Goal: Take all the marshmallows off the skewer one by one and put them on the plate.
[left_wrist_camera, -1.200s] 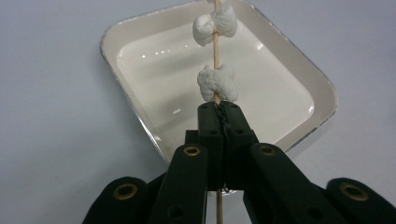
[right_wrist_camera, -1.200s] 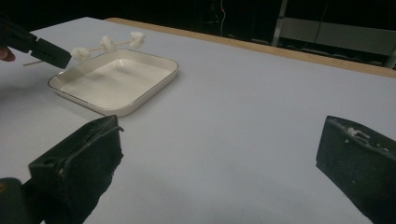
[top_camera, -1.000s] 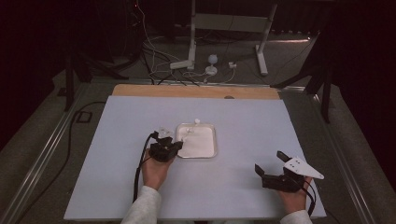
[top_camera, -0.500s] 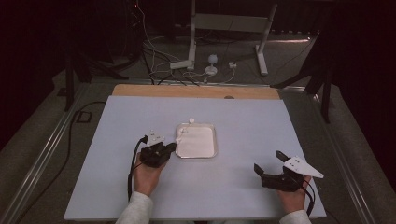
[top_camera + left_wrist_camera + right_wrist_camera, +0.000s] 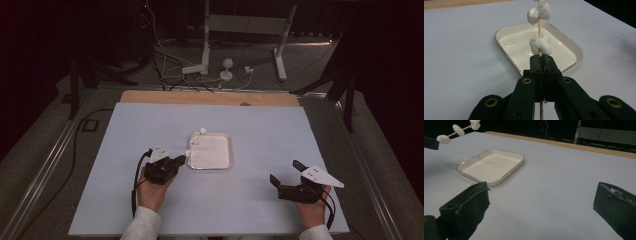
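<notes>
I see the table (image 5: 260,130), covered by a pale sheet, with a strip of bare wood along its far edge. Near the middle of the sheet lies a shallow white tray (image 5: 210,150) with a thin metallic rim; its floor is bare in both gripper views.

My left gripper (image 5: 177,161) sits just off the tray's left side, its tip at the tray's near left corner in the high view. Its jaws are pressed together on a thin wooden skewer (image 5: 539,23), which runs between the pads and out the back of them. The skewer rises forward over the tray, clear of the tray floor. In the left gripper view two white marshmallows are threaded on it: one (image 5: 540,45) directly above the jaw tips and one (image 5: 539,12) further up. In the right gripper view I count three white pieces along the stick, the last (image 5: 475,124) at its far tip.

My right gripper (image 5: 286,176) rests low near the table's front right, well apart from the tray. Its jaws stand spread wide, with bare sheet between them.
</notes>
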Action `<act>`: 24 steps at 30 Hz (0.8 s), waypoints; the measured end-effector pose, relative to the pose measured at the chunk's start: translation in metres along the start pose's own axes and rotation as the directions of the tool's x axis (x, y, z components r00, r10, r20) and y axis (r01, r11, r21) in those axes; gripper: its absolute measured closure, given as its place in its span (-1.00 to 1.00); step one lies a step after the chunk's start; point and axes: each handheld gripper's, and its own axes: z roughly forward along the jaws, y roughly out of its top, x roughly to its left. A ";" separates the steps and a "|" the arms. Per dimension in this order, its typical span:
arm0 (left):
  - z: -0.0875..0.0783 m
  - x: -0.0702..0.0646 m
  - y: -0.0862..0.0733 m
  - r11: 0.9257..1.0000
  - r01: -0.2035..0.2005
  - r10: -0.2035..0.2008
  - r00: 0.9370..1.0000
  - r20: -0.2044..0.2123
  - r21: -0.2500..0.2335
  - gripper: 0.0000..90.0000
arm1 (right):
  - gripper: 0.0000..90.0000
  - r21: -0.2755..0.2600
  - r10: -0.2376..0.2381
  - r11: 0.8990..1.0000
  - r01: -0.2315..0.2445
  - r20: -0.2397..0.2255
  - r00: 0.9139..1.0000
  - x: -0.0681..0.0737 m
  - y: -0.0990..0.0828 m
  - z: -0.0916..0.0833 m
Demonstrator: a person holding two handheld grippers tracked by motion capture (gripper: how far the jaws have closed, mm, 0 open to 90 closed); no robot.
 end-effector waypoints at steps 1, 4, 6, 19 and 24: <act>0.000 0.000 0.000 1.000 -0.002 0.002 1.000 0.003 -0.003 0.99 | -1.00 0.002 -0.003 1.000 0.003 -0.004 1.000 0.000 0.001 0.001; -0.001 -0.001 0.000 1.000 -0.011 0.011 1.000 0.007 -0.016 0.99 | -1.00 -0.001 0.013 1.000 -0.013 -0.023 1.000 0.000 0.005 0.002; -0.002 -0.003 0.000 0.999 -0.022 0.022 1.000 0.010 -0.024 0.99 | -1.00 0.002 0.043 0.999 -0.043 -0.052 0.998 -0.001 0.012 0.006; -0.001 -0.010 0.001 0.997 -0.064 0.065 0.998 0.021 -0.049 0.99 | -1.00 -0.019 0.058 0.998 -0.061 -0.134 0.989 0.008 0.054 0.038; 0.001 -0.014 0.001 0.995 -0.084 0.086 0.996 0.036 -0.050 0.99 | -1.00 -0.014 0.053 0.998 -0.056 -0.170 0.984 0.015 0.069 0.049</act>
